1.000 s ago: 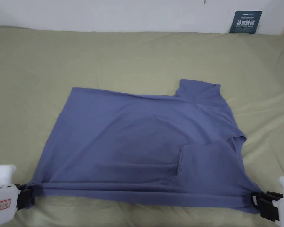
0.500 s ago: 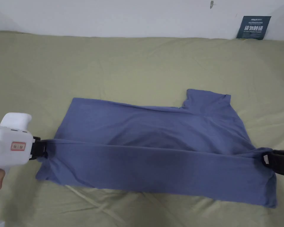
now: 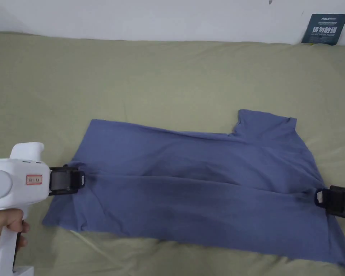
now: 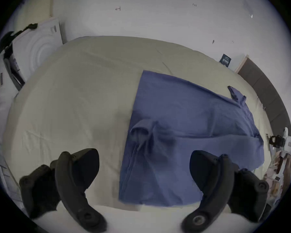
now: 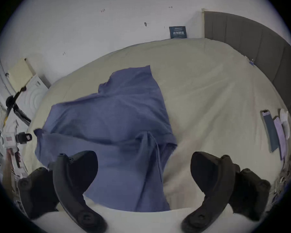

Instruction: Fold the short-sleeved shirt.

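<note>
Claws (image 3: 82, 178) (image 3: 318, 197) open beside shirt (image 3: 204, 187) edges.

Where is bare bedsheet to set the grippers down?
Free: the wide bedsheet strip between the blue shirt and the wall, and the patch beyond the shirt's hem behind the left gripper. Tight: the near edge, and the phones beyond the right gripper.
</note>
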